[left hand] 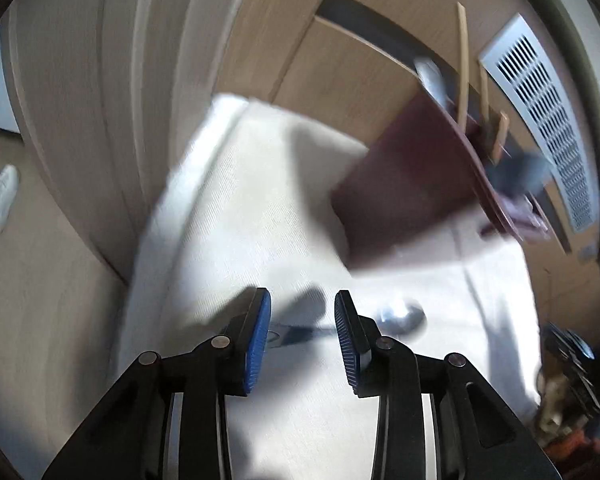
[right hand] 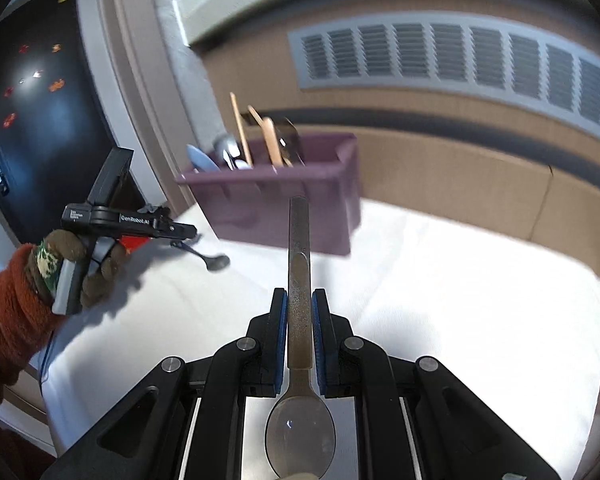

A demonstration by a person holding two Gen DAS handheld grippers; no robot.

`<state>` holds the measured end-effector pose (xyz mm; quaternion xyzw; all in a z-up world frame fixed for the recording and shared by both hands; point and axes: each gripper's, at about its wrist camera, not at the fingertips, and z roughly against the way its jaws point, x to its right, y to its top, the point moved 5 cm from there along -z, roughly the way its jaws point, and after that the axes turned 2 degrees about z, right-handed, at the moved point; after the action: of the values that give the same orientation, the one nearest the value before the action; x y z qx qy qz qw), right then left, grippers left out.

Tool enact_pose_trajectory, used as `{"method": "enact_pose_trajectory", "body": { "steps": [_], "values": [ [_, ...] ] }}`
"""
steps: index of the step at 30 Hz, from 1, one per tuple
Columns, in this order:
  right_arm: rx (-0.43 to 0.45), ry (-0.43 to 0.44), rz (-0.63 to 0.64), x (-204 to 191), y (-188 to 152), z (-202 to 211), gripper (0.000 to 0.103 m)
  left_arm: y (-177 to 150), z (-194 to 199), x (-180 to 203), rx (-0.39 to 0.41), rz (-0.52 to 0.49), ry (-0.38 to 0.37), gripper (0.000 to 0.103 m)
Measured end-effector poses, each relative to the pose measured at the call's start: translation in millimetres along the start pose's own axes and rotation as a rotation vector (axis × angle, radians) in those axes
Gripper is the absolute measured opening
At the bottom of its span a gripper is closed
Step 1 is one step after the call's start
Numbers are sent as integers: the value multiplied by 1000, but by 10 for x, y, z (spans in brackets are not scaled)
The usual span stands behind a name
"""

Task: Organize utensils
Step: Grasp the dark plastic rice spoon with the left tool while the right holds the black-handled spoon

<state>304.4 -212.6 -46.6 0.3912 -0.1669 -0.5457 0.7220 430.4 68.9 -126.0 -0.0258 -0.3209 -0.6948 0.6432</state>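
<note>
Right wrist view shows my right hand-held gripper point(right hand: 299, 320) pinching a spoon point(right hand: 299, 280) by its handle, aimed at the purple caddy point(right hand: 284, 208) at twelve o'clock, while my left hand-held gripper point(left hand: 302, 320), spread, hangs over a second spoon point(left hand: 402, 318).

blur: left wrist view smeared, purple bin point(left hand: 412, 184) and its utensils soft | hidden: spoon point(left hand: 400, 316) on the cloth partly behind a finger (handle barely readable) | cut off: held spoon point(right hand: 300, 432) bowl at the bottom edge
</note>
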Motion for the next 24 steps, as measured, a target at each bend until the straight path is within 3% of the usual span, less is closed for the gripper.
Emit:
{"method": "enact_pose_trajectory", "body": {
  "steps": [2, 5, 8, 12, 19, 24],
  "values": [
    [-18, -5, 7, 12, -80, -14, 11, -185, 36, 114, -52, -47, -21, 34],
    [-71, -11, 19, 3, -206, -107, 11, -548, 91, 393, -116, -191, 7, 35],
    [-150, -13, 13, 6, -308, -240, 12, -639, 131, 608, -87, -260, 58, 35],
    [-240, -22, -9, 43, -425, -390, 12, -429, 38, 881, 8, -344, 182, 40],
    [-215, -73, 109, -83, -504, -252, 12, -125, -477, 974, -45, -371, 317, 42],
    [-185, -75, 148, -102, -502, -157, 12, -52, -497, 996, -45, -351, 333, 42]
  ]
}}
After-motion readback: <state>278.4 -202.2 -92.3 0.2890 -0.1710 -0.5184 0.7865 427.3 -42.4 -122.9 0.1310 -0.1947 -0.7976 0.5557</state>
